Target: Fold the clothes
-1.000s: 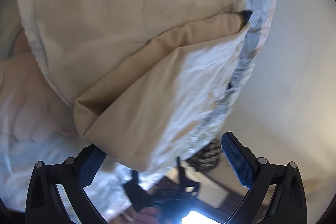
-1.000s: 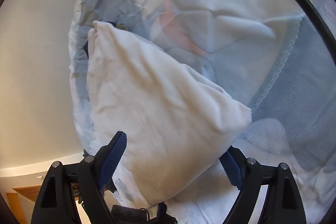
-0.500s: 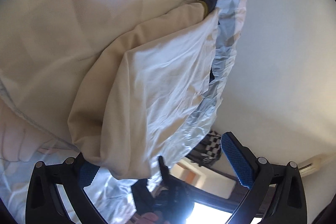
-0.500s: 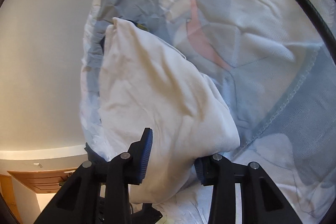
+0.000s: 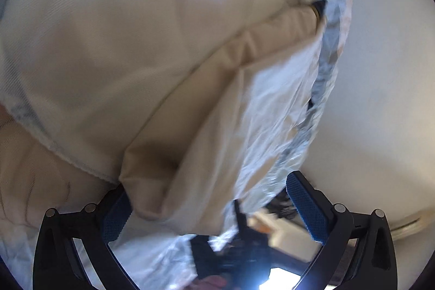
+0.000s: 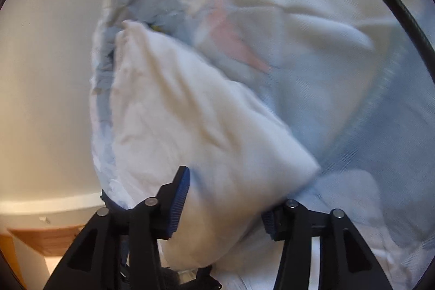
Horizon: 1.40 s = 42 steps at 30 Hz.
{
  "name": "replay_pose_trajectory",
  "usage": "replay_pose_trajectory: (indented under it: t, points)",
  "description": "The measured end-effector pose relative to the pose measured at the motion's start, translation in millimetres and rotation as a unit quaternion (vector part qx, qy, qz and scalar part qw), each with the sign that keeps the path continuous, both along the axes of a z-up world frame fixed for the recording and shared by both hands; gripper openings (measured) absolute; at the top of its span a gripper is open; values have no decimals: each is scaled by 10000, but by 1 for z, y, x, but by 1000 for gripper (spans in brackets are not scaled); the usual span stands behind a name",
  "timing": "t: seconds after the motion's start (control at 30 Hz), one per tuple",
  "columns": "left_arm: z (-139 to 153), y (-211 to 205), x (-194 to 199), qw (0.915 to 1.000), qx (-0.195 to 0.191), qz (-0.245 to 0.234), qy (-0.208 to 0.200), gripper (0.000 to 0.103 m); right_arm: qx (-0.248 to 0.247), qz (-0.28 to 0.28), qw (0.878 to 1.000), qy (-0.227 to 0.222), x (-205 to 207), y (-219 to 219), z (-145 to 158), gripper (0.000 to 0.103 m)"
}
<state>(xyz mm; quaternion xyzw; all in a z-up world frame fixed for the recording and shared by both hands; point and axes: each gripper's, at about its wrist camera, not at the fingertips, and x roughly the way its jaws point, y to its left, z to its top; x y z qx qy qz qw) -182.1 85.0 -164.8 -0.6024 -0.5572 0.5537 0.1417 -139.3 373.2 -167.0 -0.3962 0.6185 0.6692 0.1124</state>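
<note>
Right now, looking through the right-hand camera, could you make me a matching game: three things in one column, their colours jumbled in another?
Things:
1. folded cloth
2. curved hoop
3. wooden board

Colours:
A. brown
B. whitish
C. black

Pairs: 1-B; 2-C; 3-A
</note>
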Motion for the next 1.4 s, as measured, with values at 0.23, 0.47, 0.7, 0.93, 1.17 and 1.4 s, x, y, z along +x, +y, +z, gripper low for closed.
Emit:
replay_pose_trajectory:
  t: [0.23, 0.47, 0.7, 0.93, 1.17, 1.4]
  points:
    - [12, 8, -15, 9987, -363, -352, 91, 65, 211, 74, 9996, 181, -3, -1, 9, 17]
    - [8, 3, -17, 9975, -586, -394, -73, 12, 256, 69, 9993, 251, -7, -3, 15, 12]
    - [16, -5, -8, 9979, -563, -315, 17, 11, 284, 68, 9993, 246, 0, -2, 24, 11]
    - [36, -15, 5, 9980, -557, -307, 49, 11, 337, 142, 9992, 175, 17, -9, 44, 11]
    - [38, -24, 38, 9971, -629, -303, -318, 11, 318, 215, 9990, -226, 49, -21, 51, 11]
    - [38, -37, 55, 9960, -614, -263, -592, 11, 226, 368, 9980, -466, 68, -30, 51, 11]
